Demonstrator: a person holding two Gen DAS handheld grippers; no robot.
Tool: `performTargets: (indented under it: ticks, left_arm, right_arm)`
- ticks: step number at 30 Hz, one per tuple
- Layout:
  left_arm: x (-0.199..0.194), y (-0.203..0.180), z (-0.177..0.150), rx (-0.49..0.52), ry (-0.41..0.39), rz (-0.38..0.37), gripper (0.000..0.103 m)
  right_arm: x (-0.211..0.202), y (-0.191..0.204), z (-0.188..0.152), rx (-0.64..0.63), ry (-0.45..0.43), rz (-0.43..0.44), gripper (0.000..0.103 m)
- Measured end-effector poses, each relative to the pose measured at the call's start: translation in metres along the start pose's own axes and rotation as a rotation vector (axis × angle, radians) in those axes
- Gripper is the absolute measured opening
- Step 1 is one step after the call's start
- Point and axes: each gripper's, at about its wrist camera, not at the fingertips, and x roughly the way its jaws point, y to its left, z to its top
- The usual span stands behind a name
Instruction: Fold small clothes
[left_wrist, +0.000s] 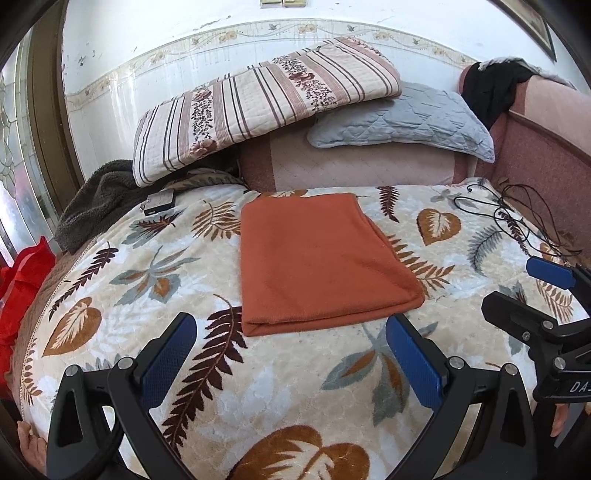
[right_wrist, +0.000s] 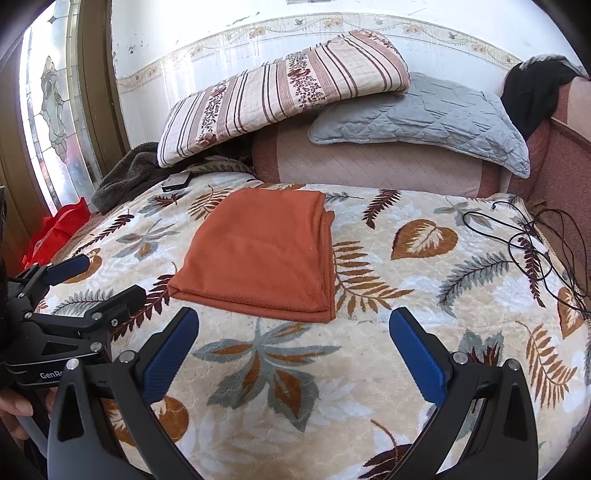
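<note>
- Orange cloth (left_wrist: 321, 262) lies folded into a flat rectangle on the leaf-patterned blanket (left_wrist: 258, 373) of the bed, at 12 o'clock from both grippers, touched by neither.
- Its layered edges show along the right side; how many layers cannot be told.
- Left gripper (left_wrist: 291, 354) hovers just short of the cloth's near edge, jaws spread wide and empty.
- Right gripper (right_wrist: 293, 354) hovers likewise, jaws wide apart, nothing between them.
- In the left view the right gripper is cut off by the frame at 3 o'clock; in the right view the left one is partly cut off at 9 o'clock.
- Striped pillow (left_wrist: 258, 103) and grey pillow (left_wrist: 402, 122) lie at 12 o'clock beyond the cloth.
- Black cable (right_wrist: 532, 236) tangles at 2 o'clock, its ends not traceable.
- A small dark device (left_wrist: 159, 202) at 11 o'clock is too small to identify.
</note>
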Motion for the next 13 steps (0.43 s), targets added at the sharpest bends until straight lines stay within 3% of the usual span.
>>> performTargets:
  ticks: [13]
  left_arm:
    - [0.0021, -0.0037, 0.003, 0.017, 0.009, -0.002, 0.103]
  right_arm:
    - [0.0008, 0.0052, 0.0011, -0.008, 0.015, -0.003, 0.103]
